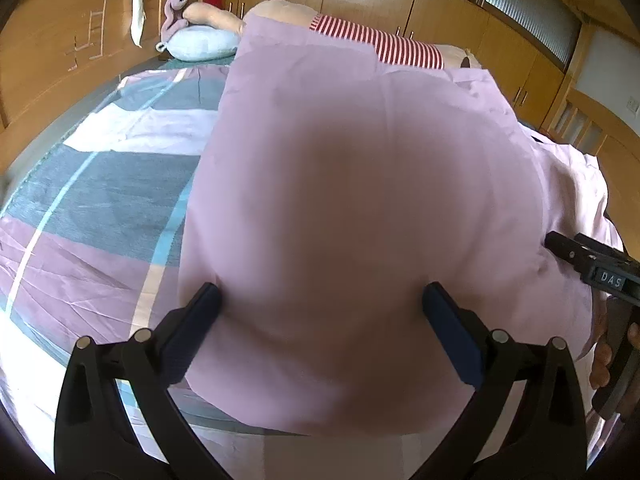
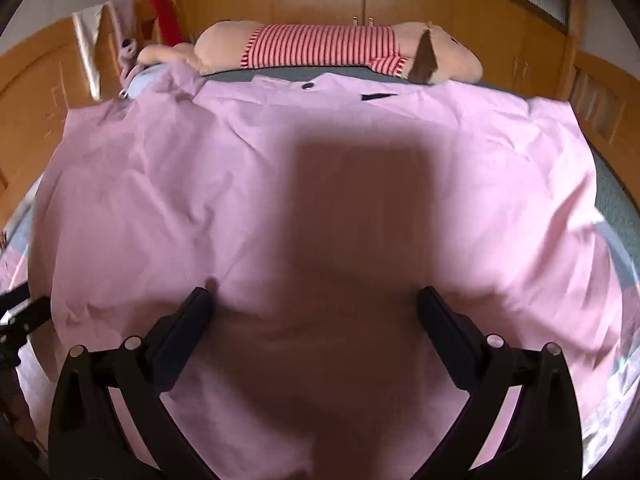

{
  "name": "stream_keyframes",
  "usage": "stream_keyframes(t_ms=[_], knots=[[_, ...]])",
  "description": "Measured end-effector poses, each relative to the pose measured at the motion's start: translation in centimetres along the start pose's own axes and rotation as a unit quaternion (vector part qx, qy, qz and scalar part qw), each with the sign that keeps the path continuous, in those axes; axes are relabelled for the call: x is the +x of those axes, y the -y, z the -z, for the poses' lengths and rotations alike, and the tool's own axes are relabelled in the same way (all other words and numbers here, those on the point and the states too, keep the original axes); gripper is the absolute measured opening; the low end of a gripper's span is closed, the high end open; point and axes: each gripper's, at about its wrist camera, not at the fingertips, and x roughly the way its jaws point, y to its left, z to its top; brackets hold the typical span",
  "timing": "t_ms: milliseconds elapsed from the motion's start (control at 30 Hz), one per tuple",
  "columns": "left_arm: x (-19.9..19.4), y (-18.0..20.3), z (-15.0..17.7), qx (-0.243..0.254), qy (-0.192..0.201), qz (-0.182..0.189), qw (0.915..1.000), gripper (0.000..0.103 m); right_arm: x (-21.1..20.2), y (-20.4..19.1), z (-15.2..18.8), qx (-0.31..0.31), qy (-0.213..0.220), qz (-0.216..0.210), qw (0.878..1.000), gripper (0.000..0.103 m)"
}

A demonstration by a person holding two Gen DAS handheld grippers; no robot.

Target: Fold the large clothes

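A: Right wrist view: where is the garment [image 2: 280,160] from that tool?

B: Straight under and ahead of the right gripper [image 2: 314,294]. The pink cloth lies spread on the bed [image 2: 616,200], running away from the fingers toward the plush toy [image 2: 320,46] at the far side. It looks longest along that line, though the lens bends everything.

A: And the jaws?

B: Spread wide, nothing between them. The tips sit at the cloth near its close edge; whether they press it I cannot tell.

A: The left side?

B: The left gripper [image 1: 320,294] is also wide open and empty, over the same garment [image 1: 360,160]. Cloth stretches ahead and to its right; bare bedsheet [image 1: 100,200] shows to its left. So the garment's left edge is just left of that tool.

A: Which is nearer the middle?

B: The right one, I judge; cloth reaches out on both sides of it. It shows at the far right of the left view [image 1: 592,268].

A: Pose?

B: Both tilt down, fingers pointing forward along the cloth, side by side near its close hem.
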Motion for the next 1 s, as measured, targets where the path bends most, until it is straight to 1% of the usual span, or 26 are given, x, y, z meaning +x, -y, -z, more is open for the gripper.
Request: stream_keyframes(t_ms=[33, 133, 233, 300, 367, 433, 500, 533, 633, 700, 767, 833, 1000], knots=[[-0.3, 0.1, -0.1, 0.000, 0.004, 0.000, 1.0000, 0.101, -0.8, 0.2, 0.2, 0.010, 0.002, -0.003, 1.000, 0.102], [-2.8, 0.8, -0.5, 0.002, 0.037, 0.016, 0.9992, 0.101, -4.4, 0.3, 1.7, 0.027, 0.034, -0.008, 0.999, 0.102], [-6.0, 2.4, -1.0, 0.013, 0.065, 0.025, 0.9975, 0.101, -9.1, -0.3, 4.2, 0.034, 0.073, 0.008, 0.997, 0.102], [-8.0, 3.6, -0.7, 0.027, 0.078, 0.032, 0.9961, 0.101, -11.3, -0.7, 5.4, 0.038, 0.092, 0.014, 0.995, 0.102], [-9.9, 5.0, 0.0, 0.045, 0.084, 0.033, 0.9949, 0.101, -13.2, -0.7, 6.5, 0.043, 0.098, 0.017, 0.994, 0.102], [-11.7, 6.2, 0.9, 0.050, 0.088, 0.038, 0.9941, 0.101, -14.4, -1.0, 7.2, 0.040, 0.097, 0.026, 0.994, 0.102], [-13.5, 7.6, 1.4, 0.056, 0.101, 0.054, 0.9919, 0.101, -15.9, -1.1, 7.9, 0.036, 0.103, 0.041, 0.993, 0.102], [-14.0, 8.0, 1.5, 0.062, 0.106, 0.053, 0.9910, 0.101, -16.5, -1.4, 8.1, 0.031, 0.105, 0.047, 0.993, 0.102], [-15.5, 9.3, 2.0, 0.078, 0.121, 0.037, 0.9890, 0.101, -17.8, -2.1, 8.2, 0.015, 0.117, 0.061, 0.991, 0.102], [-16.2, 9.8, 2.3, 0.080, 0.118, 0.032, 0.9893, 0.101, -18.4, -2.5, 8.2, 0.011, 0.123, 0.063, 0.990, 0.102], [-17.2, 10.0, 2.4, 0.078, 0.113, 0.038, 0.9897, 0.101, -18.9, -2.8, 8.2, 0.011, 0.126, 0.060, 0.990, 0.102], [-18.2, 10.0, 2.6, 0.079, 0.117, 0.041, 0.9891, 0.101, -19.3, -3.0, 8.3, 0.011, 0.127, 0.059, 0.990, 0.102], [-19.1, 10.0, 2.9, 0.087, 0.122, 0.023, 0.9885, 0.101, -19.8, -3.7, 8.4, 0.003, 0.129, 0.061, 0.990, 0.102]])
